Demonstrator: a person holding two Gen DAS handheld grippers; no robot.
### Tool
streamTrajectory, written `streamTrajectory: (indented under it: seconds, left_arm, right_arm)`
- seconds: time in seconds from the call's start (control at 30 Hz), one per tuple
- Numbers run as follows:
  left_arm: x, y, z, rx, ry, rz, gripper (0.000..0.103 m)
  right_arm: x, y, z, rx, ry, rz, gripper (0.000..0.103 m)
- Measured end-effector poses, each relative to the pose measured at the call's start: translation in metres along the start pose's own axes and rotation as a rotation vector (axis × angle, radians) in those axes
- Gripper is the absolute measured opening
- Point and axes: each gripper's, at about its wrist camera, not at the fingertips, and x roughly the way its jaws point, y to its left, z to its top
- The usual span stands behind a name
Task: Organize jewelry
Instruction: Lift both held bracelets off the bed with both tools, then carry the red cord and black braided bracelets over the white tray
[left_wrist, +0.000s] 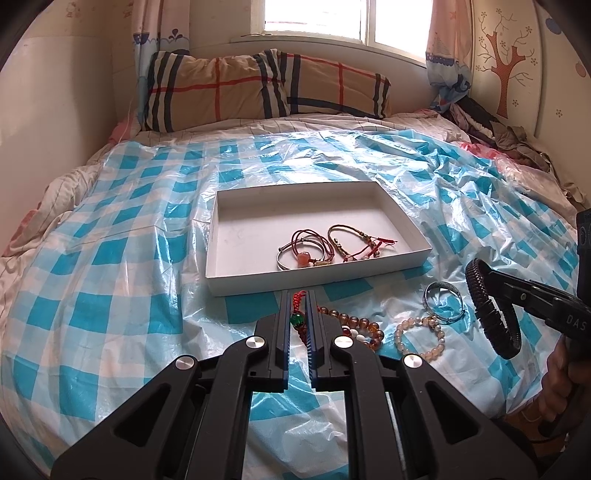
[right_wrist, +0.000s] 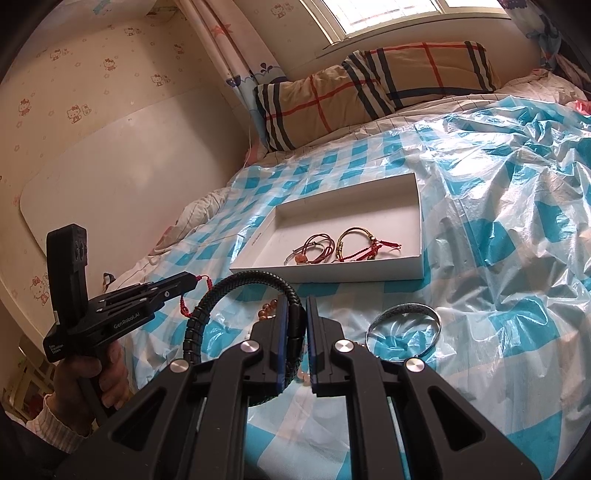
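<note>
Sorting jewelry on a bed: two hand-held grippers work over a blue-checked plastic sheet (left_wrist: 122, 302), both already loaded.
Left gripper (left_wrist: 298, 295): narrowed onto a red cord with a green bead (left_wrist: 296, 320); the rest of that beaded string (left_wrist: 354, 325) trails on the sheet just beside the fingers.
White box (left_wrist: 236, 275): open, lying just beyond the left gripper; a silver bangle (left_wrist: 286, 260) and several cord bracelets (left_wrist: 349, 242) lie tangled in its near right corner, the remainder bare.
Pale bead bracelet (left_wrist: 419, 338): on the sheet between the grippers, touching a silver bangle (right_wrist: 404, 326).
Right gripper (right_wrist: 306, 306): closed on a black braided leather bracelet (right_wrist: 207, 314), pinched at its clasp, the loop hanging off to the left.
Handling, as a judgement: the leather band looks light and springy, so the stiff clasp gives the surest hold; the beaded string is limp and will likely swing and drag, best lifted clear before carrying; the bangles look rigid and slick, best taken across the rim.
</note>
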Motion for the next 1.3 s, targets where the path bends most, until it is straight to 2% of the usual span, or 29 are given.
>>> streamTrajectory:
  seconds: [1.3]
  left_arm:
    - [0.012,-0.001,0.007,0.004,-0.011,0.0,0.007]
  right_arm:
    - [0.01,0.001,0.016,-0.036,-0.032,-0.019,0.011]
